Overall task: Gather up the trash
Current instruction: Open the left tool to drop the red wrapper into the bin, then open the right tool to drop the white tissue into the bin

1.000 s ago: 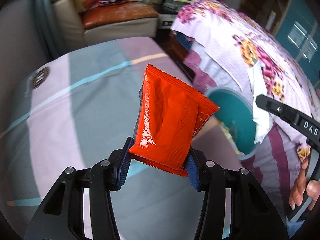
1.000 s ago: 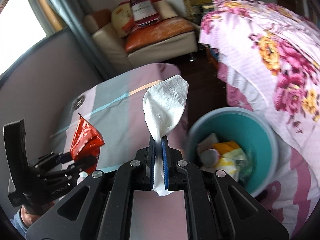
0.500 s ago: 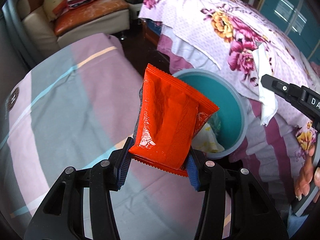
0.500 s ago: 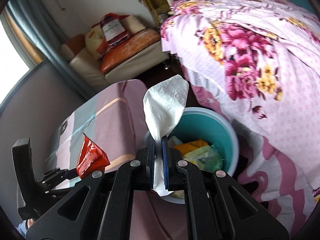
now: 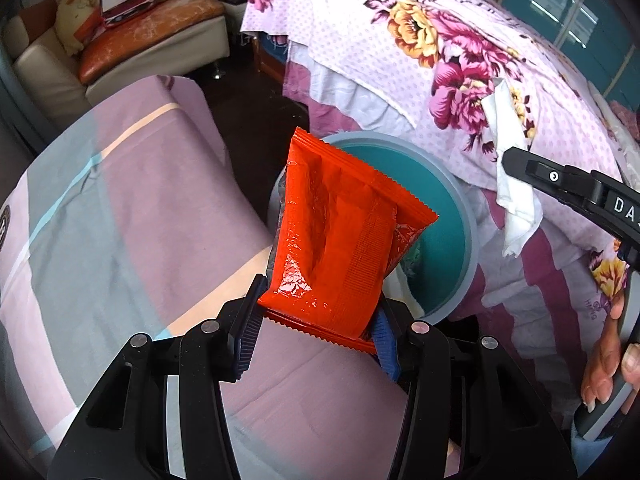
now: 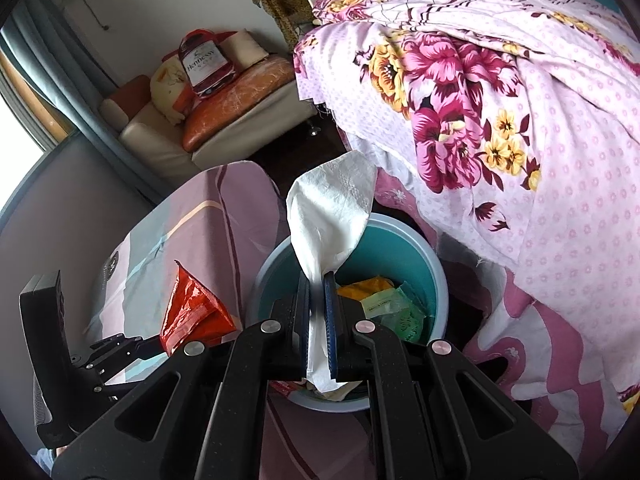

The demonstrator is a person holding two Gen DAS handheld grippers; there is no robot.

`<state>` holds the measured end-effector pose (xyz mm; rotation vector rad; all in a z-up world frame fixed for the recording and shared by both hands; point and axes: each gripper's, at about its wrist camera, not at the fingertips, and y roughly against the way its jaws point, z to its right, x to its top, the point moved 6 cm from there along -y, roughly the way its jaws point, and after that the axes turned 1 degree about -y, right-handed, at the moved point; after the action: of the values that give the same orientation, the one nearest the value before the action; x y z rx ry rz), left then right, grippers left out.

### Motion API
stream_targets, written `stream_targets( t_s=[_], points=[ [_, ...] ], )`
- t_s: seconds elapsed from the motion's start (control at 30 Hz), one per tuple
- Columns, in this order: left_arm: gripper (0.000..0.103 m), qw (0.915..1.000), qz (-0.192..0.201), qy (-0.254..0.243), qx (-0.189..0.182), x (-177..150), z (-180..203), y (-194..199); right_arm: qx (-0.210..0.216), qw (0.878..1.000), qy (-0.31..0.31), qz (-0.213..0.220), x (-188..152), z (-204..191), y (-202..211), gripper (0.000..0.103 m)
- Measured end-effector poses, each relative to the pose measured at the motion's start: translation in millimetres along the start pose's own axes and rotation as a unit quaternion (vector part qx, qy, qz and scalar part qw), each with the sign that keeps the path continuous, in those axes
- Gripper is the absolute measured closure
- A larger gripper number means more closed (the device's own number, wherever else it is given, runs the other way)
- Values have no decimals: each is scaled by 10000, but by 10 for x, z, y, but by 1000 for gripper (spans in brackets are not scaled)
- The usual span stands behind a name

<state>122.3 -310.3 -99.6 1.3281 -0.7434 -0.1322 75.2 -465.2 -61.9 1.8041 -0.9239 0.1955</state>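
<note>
Trash bin (image 6: 430, 276): wrappers inside | left hand-held gripper (image 5: 316, 320): grips red packet (image 5: 340, 236) | right hand-held gripper (image 6: 318, 320): pinches tissue (image 6: 332, 216)

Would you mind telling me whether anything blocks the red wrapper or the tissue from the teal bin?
Nothing visible does. The red wrapper in the left claw and the tissue in the right claw hang before the open-topped teal bin, holding only earlier trash.

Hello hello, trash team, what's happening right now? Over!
Left hand-held gripper shut on red wrapper. Right hand-held gripper shut on white tissue. Both near teal bin, already holding wrappers. Nothing blocking.
</note>
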Motion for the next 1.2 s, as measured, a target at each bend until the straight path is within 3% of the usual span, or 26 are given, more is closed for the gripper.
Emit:
stream_targets(
  t_s=[0.47,0.53,0.6,0.7,0.77,1.2],
  points=[
    [49,9997,-85,-47,-237,70,81,-201,-193,9998,-5,-83,41,55,-106,96],
    [43,9996,-68,-33,-285,73,85,-207,-224,9997,7,-91,47,57,-115,96],
    [27,9997,-25,-35,-260,78,83,-197,-245,9997,14,-97,52,55,-123,96],
    [14,9998,92,-73,-158,81,75,-158,-278,9995,33,-115,60,49,-143,96],
    [11,9999,100,-62,-125,81,52,-146,-299,9994,49,-139,59,36,-159,96],
    [9,9989,99,423,-190,0,-253,-71,-345,9987,251,-271,42,-170,-257,95]
  ],
)
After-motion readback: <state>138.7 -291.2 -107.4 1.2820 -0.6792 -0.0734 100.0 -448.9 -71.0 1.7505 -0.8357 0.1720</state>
